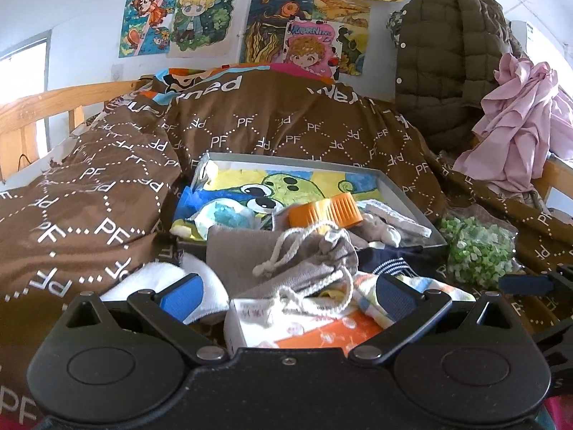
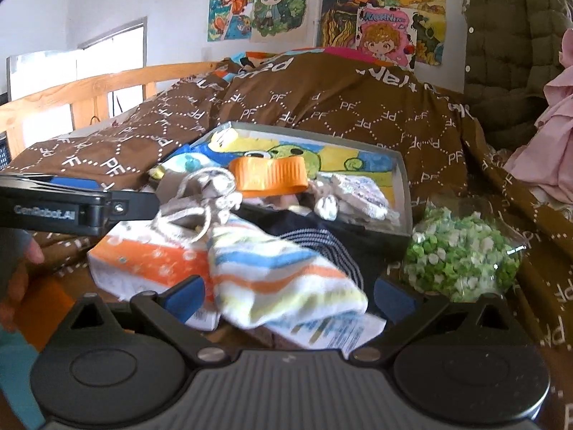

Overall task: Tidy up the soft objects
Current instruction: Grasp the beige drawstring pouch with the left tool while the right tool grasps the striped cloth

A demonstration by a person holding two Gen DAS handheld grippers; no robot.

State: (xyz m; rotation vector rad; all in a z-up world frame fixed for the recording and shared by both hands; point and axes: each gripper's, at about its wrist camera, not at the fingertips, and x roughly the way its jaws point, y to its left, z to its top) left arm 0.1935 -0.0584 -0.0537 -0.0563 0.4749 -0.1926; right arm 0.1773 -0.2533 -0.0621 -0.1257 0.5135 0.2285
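Observation:
A shallow grey box [image 1: 408, 193] [image 2: 403, 175] with a cartoon drawing inside lies on the brown bed cover. It holds an orange cap [image 1: 324, 210] [image 2: 268, 175] and pale socks [image 1: 397, 224]. In front lie a grey drawstring pouch [image 1: 304, 261] [image 2: 200, 197], a striped sock [image 2: 283, 276], a navy striped sock [image 2: 322, 240], a white towel [image 1: 168, 283] and an orange-white packet [image 1: 315, 329] [image 2: 143, 258]. My left gripper [image 1: 290, 294] is open around the pouch's cords. My right gripper [image 2: 290, 294] is open around the striped sock.
A bag of green and white bits [image 1: 476, 251] [image 2: 462, 254] lies right of the box. A wooden bed rail [image 1: 53, 104] runs at the left. An olive padded jacket [image 1: 447, 61] and pink cloth [image 1: 519, 122] hang at the right.

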